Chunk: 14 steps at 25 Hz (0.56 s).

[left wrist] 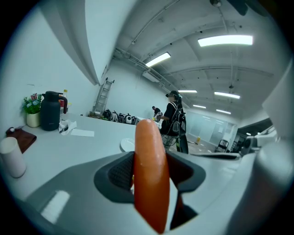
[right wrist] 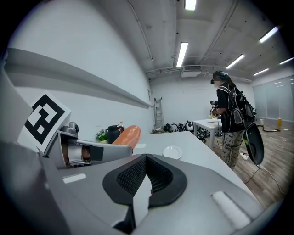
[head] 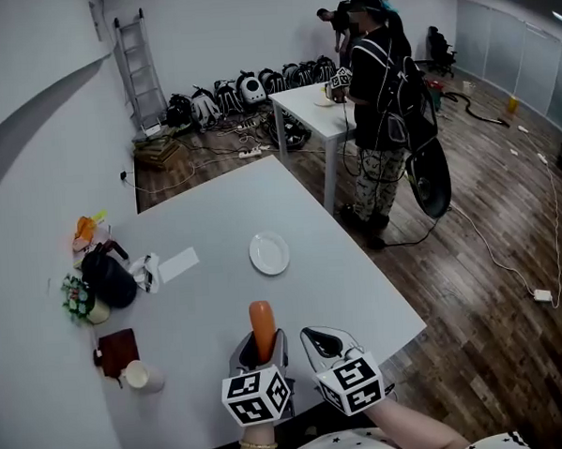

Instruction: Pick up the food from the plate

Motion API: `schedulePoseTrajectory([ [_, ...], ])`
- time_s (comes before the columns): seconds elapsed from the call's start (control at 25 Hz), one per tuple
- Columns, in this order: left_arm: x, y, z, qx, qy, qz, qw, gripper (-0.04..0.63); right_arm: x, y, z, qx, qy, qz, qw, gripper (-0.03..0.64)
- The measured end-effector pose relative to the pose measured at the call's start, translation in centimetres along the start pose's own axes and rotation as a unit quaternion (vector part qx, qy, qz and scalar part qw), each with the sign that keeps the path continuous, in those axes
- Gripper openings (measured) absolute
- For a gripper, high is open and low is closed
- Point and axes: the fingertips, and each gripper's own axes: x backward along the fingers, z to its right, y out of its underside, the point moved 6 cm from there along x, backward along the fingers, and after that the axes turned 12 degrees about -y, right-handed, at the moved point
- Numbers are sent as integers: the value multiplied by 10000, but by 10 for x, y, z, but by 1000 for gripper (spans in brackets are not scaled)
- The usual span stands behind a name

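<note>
**A:** Where both grippers hover over the grey table [head: 200, 298], what does the left gripper [head: 260, 340] carry?

**B:** Its jaws pinch an orange sausage [head: 262, 323], standing upright, well apart from the white plate [head: 269, 253] at the table's middle.

**A:** And the right gripper [head: 317, 339]?

**B:** Just beside the left gripper, jaws pressed together.
</note>
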Motion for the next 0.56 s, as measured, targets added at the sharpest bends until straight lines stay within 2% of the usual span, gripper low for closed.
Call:
schedulePoseTrajectory([
  [0.56,26,3,-6,23,104,96,9999,212,11,1,-24,106,119,70,9998,-2],
])
